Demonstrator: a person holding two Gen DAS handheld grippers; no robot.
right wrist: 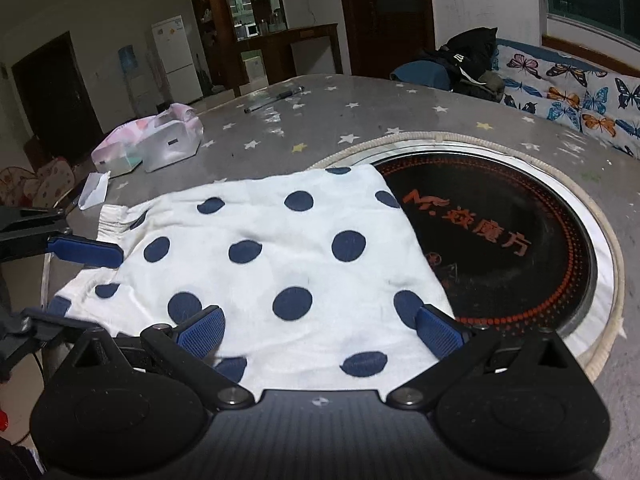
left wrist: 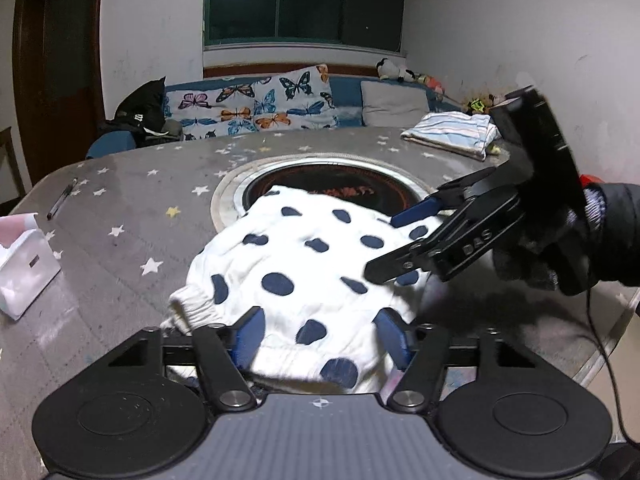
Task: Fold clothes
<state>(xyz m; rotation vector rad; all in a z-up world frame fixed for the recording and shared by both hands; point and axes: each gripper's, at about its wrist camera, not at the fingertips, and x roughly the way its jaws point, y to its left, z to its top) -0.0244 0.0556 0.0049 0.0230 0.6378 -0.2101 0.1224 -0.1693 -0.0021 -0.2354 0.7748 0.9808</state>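
A white garment with dark blue polka dots lies on the grey star-patterned table, partly over the round black hotplate; it also shows in the right wrist view. My left gripper is open, its blue pads either side of the garment's near elastic edge. My right gripper is open over the garment's edge by the hotplate; in the left wrist view it hovers above the garment's right side. In the right wrist view the left gripper sits at the garment's left end.
The round hotplate is set in the middle of the table. A folded striped cloth lies at the far right. A white box and a pen lie on the left. A sofa with butterfly cushions stands behind.
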